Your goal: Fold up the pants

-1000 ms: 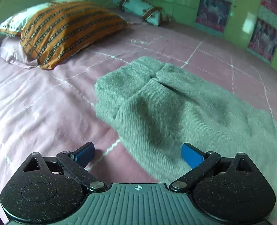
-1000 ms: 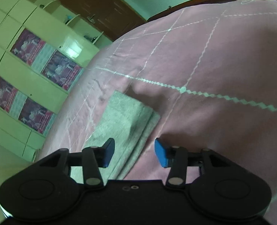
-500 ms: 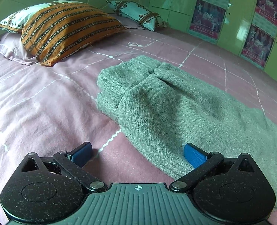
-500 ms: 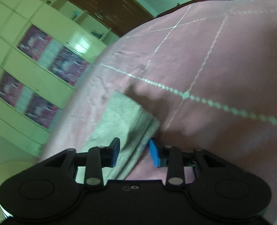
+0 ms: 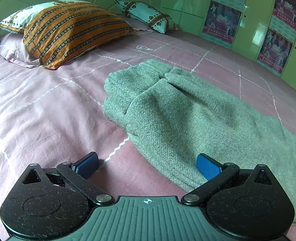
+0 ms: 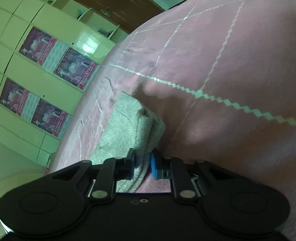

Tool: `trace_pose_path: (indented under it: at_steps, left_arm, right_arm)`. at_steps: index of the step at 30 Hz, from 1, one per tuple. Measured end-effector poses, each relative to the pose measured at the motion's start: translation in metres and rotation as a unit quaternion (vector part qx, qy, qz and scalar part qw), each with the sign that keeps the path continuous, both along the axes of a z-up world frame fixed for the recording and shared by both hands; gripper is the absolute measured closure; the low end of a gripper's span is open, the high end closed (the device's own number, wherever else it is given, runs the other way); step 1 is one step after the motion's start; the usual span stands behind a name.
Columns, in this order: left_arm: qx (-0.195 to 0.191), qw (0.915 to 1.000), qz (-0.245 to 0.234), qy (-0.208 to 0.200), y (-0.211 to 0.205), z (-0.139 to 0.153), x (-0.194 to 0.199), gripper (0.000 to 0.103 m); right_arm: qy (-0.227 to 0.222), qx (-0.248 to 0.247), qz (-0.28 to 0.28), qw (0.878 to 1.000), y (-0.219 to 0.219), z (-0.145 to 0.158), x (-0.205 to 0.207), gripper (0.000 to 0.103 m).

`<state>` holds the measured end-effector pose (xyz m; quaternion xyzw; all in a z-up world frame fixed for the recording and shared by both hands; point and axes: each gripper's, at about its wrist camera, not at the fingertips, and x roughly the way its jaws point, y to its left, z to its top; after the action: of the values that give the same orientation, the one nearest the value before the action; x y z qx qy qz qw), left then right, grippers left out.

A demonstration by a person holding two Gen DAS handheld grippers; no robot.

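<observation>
Closing in the last half second, the right gripper (image 6: pixel 142 165) has brought its jaws together on the hem end of the grey pants (image 5: pixel 184 116), where a second ago they stood apart over the cloth. Its blue pads (image 6: pixel 155 168) now pinch a bunched fold of the fabric, and the leg end beyond them stands up a little from the bedspread (image 6: pixel 238 80) in a soft hump.

On the other side, the left gripper (image 5: pixel 147 165) sits released, jaws wide apart, low over the near edge of the bed. Its right pad (image 5: pixel 207 168) lies over the near margin of the pants; the left one is over bare bedspread. Nothing is between them tightly enough to count as held.

Past the grippers, the pants lie along the middle of the bed, already doubled leg on leg, with the waist end bunched towards the head of the bed. Further off, at the head edge, rest an orange striped pillow (image 5: pixel 71 34) and a smaller patterned pillow (image 5: pixel 148 16); green cupboards (image 5: pixel 268 24) stand beyond the far side.

The cloth looks like a thick, soft knit: light, limp, not slippery, likely to sag and drag wherever it is unsupported. The left gripper would best take the near edge at the same layered thickness, catching all layers, so both ends travel together.
</observation>
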<state>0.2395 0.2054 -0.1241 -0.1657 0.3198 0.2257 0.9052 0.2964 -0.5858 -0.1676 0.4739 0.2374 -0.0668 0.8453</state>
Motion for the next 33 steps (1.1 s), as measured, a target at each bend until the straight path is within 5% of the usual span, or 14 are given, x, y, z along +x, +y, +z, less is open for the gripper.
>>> trace_pose_path:
  at_steps: [3, 4, 11, 14, 18, 27, 30, 33]
  left_arm:
    - [-0.003, 1.0000, 0.000, -0.002, 0.001, 0.000, -0.001, 0.000]
    - [-0.003, 1.0000, 0.000, -0.002, 0.001, 0.000, -0.001, 0.000]
    - [0.017, 0.9997, -0.013, -0.015, -0.021, 0.021, -0.005, 0.000]
    - [0.042, 0.9956, -0.073, -0.041, -0.076, 0.038, 0.000, 0.000]
    - [0.023, 0.9879, -0.150, -0.029, -0.167, 0.035, 0.027, 0.000]
    - [0.010, 0.9550, -0.296, -0.009, -0.384, 0.026, 0.058, 0.000]
    - [0.039, 0.9445, -0.325, 0.028, -0.427, 0.020, 0.068, 0.000]
    - [0.054, 0.9459, -0.318, 0.034, -0.436, 0.014, 0.070, 0.000]
  right_arm:
    - [-0.024, -0.078, 0.006, 0.997, 0.015, 0.023, -0.001, 0.100]
    - [0.005, -0.089, 0.006, 0.996, 0.017, 0.020, 0.004, 0.100]
    - [0.031, -0.065, 0.009, 0.997, 0.014, 0.014, 0.008, 0.097]
    - [0.026, -0.054, 0.013, 0.998, 0.010, 0.013, 0.007, 0.094]
    - [0.016, -0.062, 0.005, 0.998, 0.016, 0.011, 0.002, 0.093]
    - [-0.003, -0.052, -0.006, 0.999, 0.012, 0.015, -0.015, 0.087]
    - [-0.021, -0.031, -0.016, 0.999, 0.007, 0.009, -0.025, 0.084]
    - [-0.047, 0.006, -0.022, 0.999, -0.001, 0.004, -0.033, 0.085]
